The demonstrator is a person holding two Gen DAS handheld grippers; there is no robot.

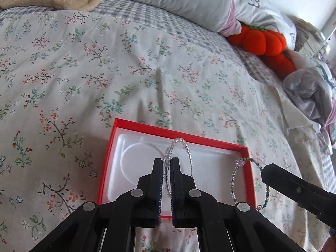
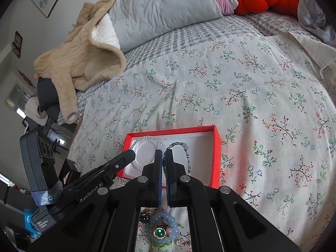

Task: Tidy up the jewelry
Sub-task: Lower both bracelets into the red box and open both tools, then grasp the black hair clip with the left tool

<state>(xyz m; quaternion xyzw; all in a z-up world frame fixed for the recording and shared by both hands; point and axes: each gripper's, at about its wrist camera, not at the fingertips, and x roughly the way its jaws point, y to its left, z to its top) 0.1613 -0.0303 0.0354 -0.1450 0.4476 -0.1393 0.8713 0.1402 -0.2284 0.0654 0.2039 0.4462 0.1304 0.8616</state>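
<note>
Closest to the right wrist camera, beneath the tool, a small heap of unsorted jewelry (image 2: 162, 230) lies on the floral bedspread (image 2: 262, 105): a pale blue beaded bracelet around a green-stoned piece, with darker bits beside it. Above it, the right gripper (image 2: 164, 157) has its jaws pressed narrowly together on a green beaded bracelet (image 2: 184, 153), which stands up in a loop over the box. In the left wrist view, the left gripper (image 1: 167, 166) likewise has its jaws nearly closed, pinching a clear beaded bracelet (image 1: 180, 145) that rises in a hoop beyond the fingertips. Both bracelets hang above the white moulded tray of an open red box (image 1: 109, 157), which rests flat on the bed just ahead of both tools; the two are probably held upright by one edge so each can be lowered into the tray without tangling. The tray's round recess looks bare, so the sorting seems barely started. Further off, the bedspread gives way to grey checked fabric, a beige fleece garment (image 2: 84, 58), grey pillows (image 1: 172, 0) and an orange pumpkin plush (image 1: 262, 40) at the head of the bed.
</note>
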